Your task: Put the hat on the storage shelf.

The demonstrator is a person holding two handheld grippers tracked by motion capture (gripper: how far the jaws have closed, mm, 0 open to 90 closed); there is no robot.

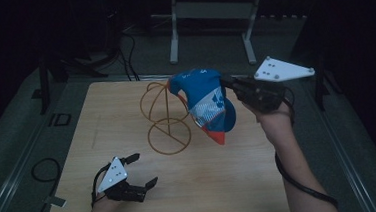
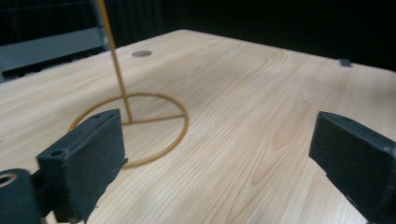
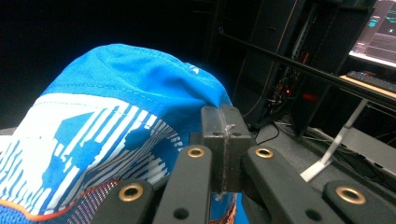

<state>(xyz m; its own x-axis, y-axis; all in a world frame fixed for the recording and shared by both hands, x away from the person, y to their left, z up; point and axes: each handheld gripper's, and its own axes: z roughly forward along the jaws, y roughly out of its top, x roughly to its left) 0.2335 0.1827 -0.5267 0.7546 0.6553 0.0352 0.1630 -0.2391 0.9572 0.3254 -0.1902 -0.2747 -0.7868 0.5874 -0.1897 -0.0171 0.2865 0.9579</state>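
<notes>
Pinching the blue cap (image 1: 206, 100) between closed jaws, the right gripper (image 1: 228, 81) holds it aloft by the wire stand (image 1: 167, 118) near the table's (image 1: 242, 187) far edge. The left gripper (image 1: 141, 169) rests wide open and empty near the front-left corner. Dark room behind.

The high view is looking forward and down on the whole pale wooden table (image 1: 132, 200) from above the person's side. The left gripper view is sitting low and close to the tabletop, facing the thin golden wire stand (image 2: 135, 112), which the high view is also showing (image 1: 167, 120). The right gripper view is looking very closely at the blue and white cap (image 3: 116, 102), shared with the high view (image 1: 206, 102).
</notes>
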